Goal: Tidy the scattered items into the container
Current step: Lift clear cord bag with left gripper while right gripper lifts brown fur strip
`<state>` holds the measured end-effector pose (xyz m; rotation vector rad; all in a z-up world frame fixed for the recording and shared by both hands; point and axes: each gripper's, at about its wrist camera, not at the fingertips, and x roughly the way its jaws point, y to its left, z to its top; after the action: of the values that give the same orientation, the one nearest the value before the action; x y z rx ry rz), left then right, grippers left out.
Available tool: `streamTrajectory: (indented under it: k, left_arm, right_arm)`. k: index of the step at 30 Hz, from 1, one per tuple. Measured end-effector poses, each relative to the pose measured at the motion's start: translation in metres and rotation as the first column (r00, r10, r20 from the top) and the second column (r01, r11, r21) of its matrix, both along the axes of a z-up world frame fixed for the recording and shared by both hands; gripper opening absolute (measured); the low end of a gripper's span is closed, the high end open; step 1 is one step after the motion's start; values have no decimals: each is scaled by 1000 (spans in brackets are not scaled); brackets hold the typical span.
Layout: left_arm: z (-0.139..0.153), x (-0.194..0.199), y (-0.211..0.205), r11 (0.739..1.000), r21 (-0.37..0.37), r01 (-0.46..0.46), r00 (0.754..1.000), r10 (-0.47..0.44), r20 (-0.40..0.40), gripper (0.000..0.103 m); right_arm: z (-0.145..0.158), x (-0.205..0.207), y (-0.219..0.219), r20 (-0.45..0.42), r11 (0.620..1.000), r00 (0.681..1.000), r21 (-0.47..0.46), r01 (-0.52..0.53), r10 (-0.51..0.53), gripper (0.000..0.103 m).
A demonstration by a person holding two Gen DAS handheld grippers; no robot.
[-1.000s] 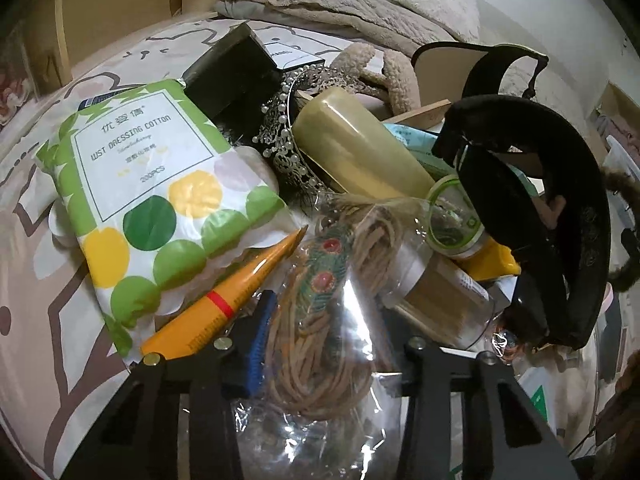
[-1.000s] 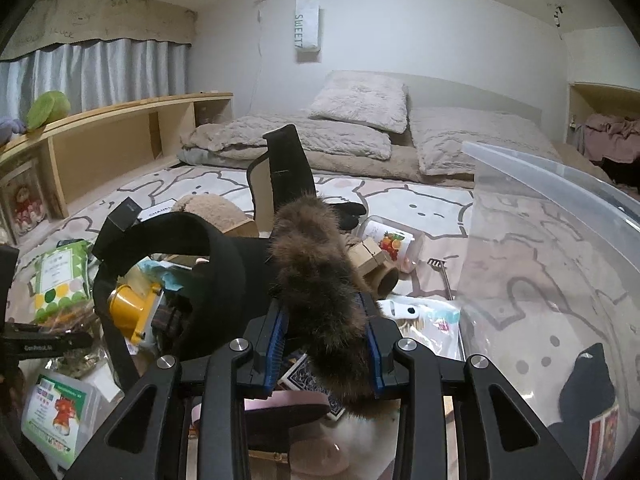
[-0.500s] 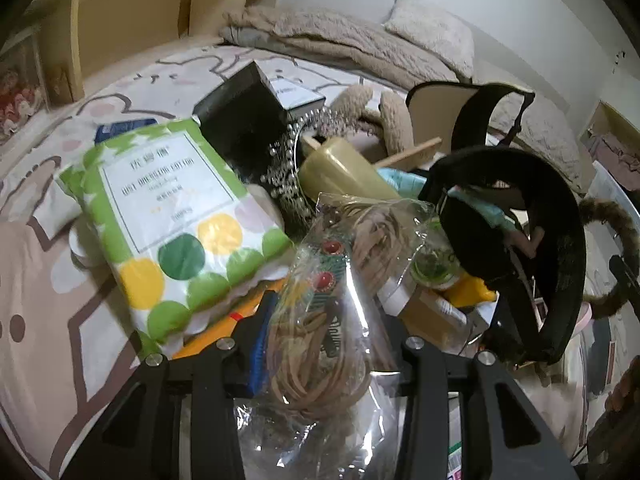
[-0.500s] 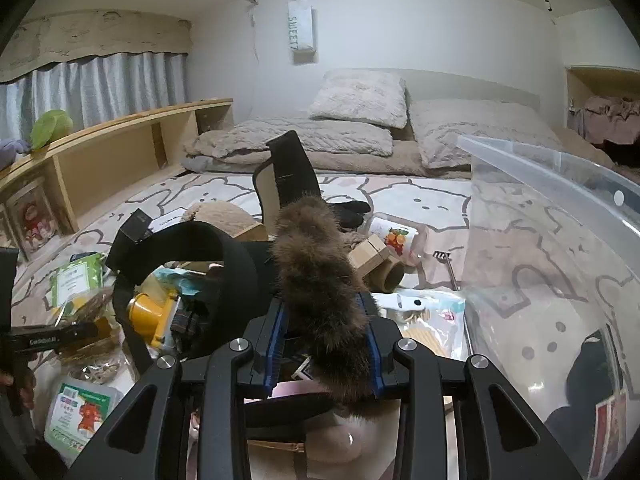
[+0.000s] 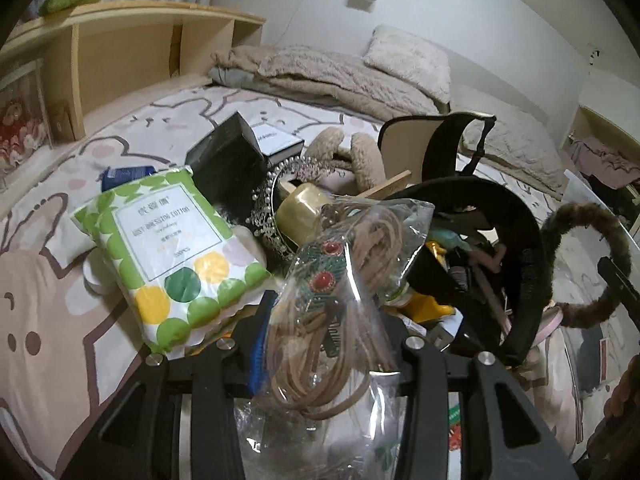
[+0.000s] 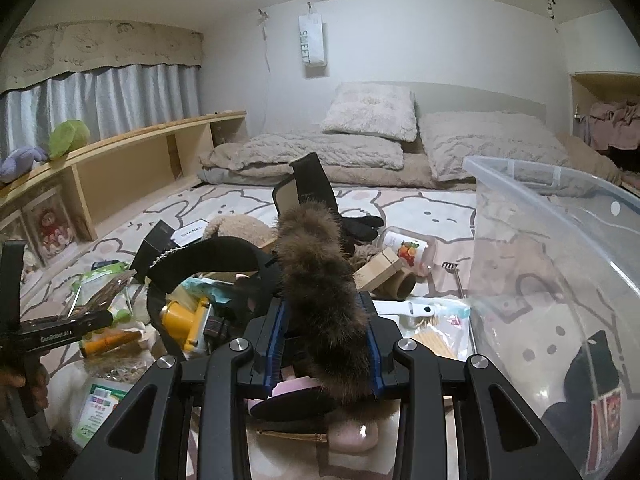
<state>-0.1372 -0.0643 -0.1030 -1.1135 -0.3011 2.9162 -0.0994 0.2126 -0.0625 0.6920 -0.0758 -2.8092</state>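
Carrying each load clear of the pile is working best: left claw (image 5: 328,344) clamping the cord bag (image 5: 344,280), right claw (image 6: 326,320) clamping the fur band (image 6: 320,276), heading for the bin (image 6: 560,248) at right.

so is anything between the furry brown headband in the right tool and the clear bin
Nothing visible blocks it. The furry brown headband is clamped in the right tool, and the clear plastic bin stands just to its right with its top open; only low items lie on the mat between them.
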Motion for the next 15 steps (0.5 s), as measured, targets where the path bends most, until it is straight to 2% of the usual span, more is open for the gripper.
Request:
streamTrajectory:
  k: [7, 15]
  left_arm:
    - [13, 19, 10, 1000, -5, 19, 999, -19, -50, 42]
    - [21, 34, 25, 999, -14, 49, 996, -50, -70, 42]
  right_arm:
    - [1, 18, 9, 9, 998, 1000, -61, 9, -8, 34]
    - [4, 41, 8, -14, 998, 1000, -55, 18, -19, 32]
